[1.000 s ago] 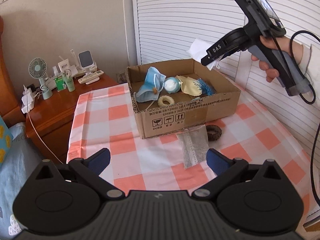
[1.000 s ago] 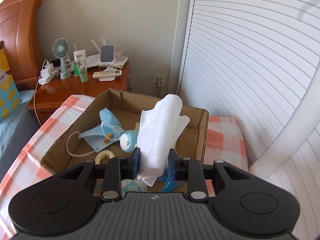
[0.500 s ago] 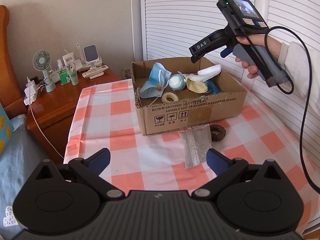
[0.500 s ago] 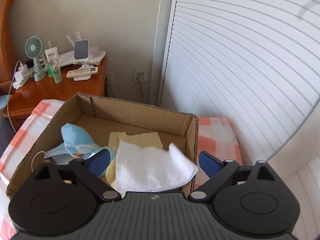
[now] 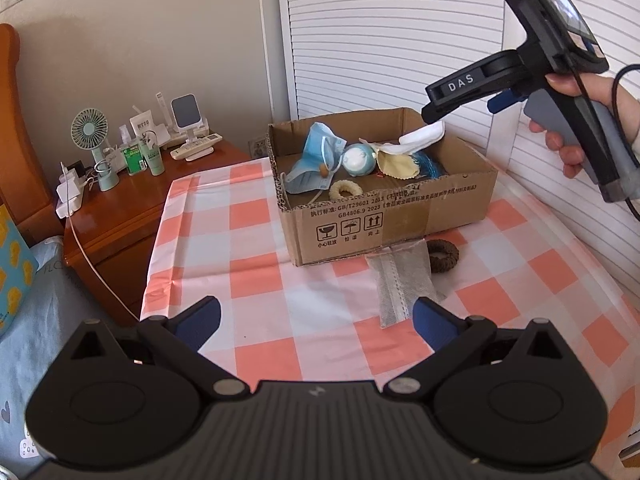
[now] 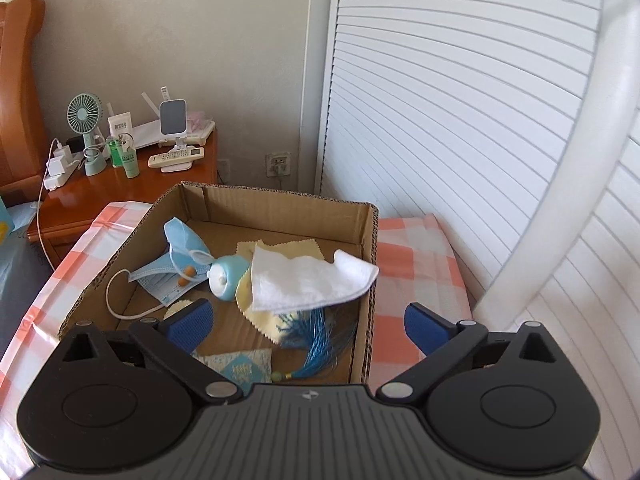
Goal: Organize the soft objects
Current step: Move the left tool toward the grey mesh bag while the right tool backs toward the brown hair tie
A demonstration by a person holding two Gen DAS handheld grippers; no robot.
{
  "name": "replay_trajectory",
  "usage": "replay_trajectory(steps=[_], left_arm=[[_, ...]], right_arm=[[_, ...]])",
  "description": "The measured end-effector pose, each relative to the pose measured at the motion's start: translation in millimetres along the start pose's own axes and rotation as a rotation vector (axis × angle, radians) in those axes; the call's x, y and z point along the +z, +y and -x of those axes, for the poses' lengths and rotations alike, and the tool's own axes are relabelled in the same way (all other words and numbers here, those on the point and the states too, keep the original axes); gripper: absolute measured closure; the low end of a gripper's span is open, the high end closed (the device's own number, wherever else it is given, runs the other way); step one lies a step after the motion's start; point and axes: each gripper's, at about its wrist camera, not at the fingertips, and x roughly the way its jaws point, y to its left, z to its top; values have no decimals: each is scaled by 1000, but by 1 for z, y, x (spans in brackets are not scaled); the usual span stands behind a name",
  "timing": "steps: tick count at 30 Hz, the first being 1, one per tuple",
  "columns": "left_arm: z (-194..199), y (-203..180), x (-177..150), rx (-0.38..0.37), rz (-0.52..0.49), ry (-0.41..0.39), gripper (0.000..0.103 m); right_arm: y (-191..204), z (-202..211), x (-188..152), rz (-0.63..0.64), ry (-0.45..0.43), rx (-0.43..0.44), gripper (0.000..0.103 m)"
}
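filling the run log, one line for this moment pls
right tool: jaws opening, empty | white cloth: in cardboard box, over rim | left tool: open, empty

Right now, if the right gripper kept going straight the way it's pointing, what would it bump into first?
Probably the white cloth, draped over the cardboard box rim, straight ahead of the right gripper. Its jaws are opening with nothing between them. Depth is hard to judge; the blue tassel might come first.
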Motion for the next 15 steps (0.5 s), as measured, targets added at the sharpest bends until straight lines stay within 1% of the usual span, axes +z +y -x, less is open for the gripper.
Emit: replay_trajectory(steps=[4, 10, 15], left_arm=[[1, -2, -2, -5, -5, 3, 1], [0, -2, -6, 4, 1, 13, 1], [0, -2, -8, -3, 3, 17, 1]], right_arm=[[8, 15, -21, -2, -4, -13, 0], [20, 35, -57, -39, -14, 3, 0], [26, 44, -89, -72, -8, 21, 0]])
